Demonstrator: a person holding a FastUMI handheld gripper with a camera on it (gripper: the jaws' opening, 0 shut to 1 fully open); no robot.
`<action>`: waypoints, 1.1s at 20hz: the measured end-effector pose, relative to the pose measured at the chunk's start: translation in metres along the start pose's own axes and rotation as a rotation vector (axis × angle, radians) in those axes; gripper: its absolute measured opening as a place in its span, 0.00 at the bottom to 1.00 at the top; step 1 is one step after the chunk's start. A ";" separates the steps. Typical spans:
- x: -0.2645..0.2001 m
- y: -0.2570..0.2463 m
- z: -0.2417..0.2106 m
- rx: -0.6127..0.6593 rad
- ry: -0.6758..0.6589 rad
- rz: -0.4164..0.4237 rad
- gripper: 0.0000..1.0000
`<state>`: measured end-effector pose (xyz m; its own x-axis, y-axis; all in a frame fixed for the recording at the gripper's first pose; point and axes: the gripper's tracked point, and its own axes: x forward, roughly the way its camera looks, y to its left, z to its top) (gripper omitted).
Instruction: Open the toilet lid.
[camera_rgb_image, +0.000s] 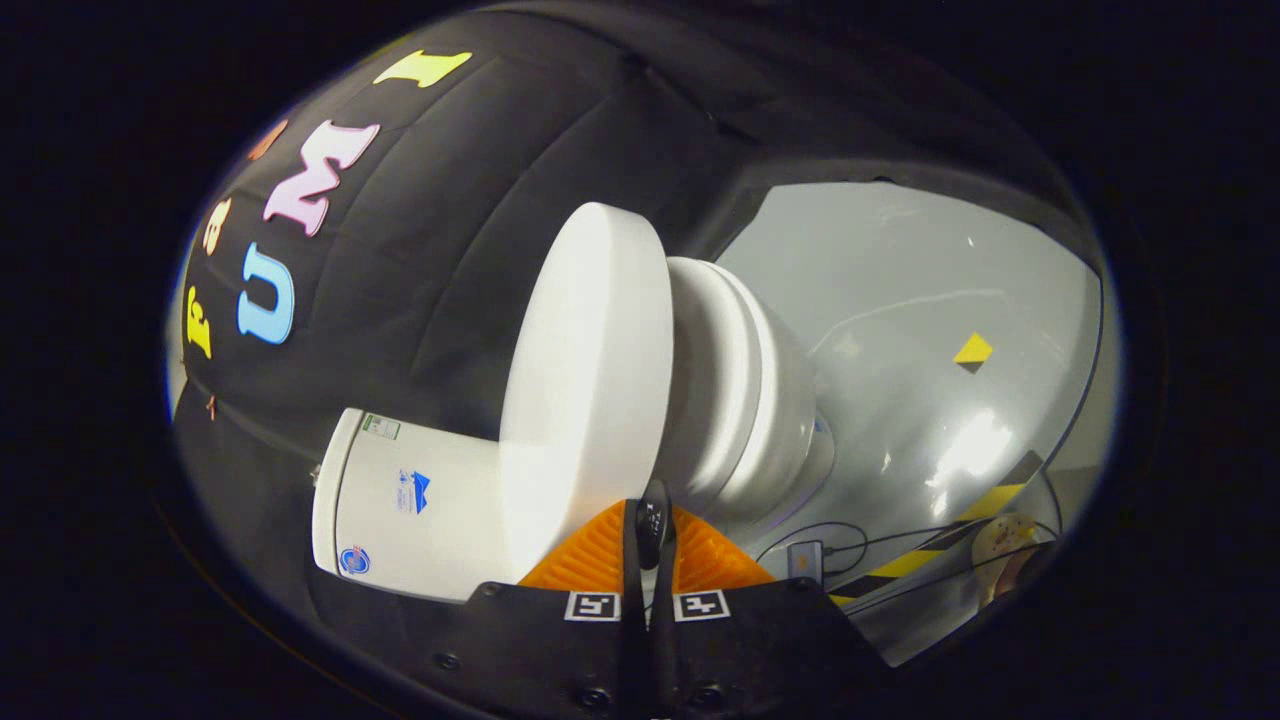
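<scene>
The view is rolled hard to one side, so the toilet (560, 440) lies across it with its tank (400, 505) at about eight o'clock from the middle and its bowl (770, 400) at about three o'clock. The toilet lid (590, 390) stands raised off the seat (715, 380), a broad white disc seen nearly edge-on, with its flat face turned toward the tank and its rim reaching toward twelve o'clock. A clear gap shows between the lid and the stacked white rings of the seat and bowl on its three o'clock side. The gripper (650, 530) sits at six o'clock, its two ribbed fingers (590, 555) brought together so that only a thin dark slit remains between them; nothing is clamped there. Their tips lie right at the lower edge of the lid, and whether they touch it cannot be told. Beyond the bowl, from one to four o'clock, spreads a glossy grey floor (900, 300) with a small yellow marker (973, 349). At about four o'clock from the fingers run black cables (860, 545), a small box (805, 558) and a strip of yellow-and-black tape (930, 555).
</scene>
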<state>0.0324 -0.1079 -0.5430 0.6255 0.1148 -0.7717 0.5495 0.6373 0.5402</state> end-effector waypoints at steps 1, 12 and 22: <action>-0.006 0.009 0.002 -0.038 -0.012 -0.016 0.05; -0.062 0.134 -0.005 -0.425 -0.140 -0.061 0.05; -0.077 0.221 -0.039 -0.674 -0.190 -0.053 0.05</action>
<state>0.0841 0.0536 -0.3776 0.7275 -0.0252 -0.6857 0.1569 0.9790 0.1305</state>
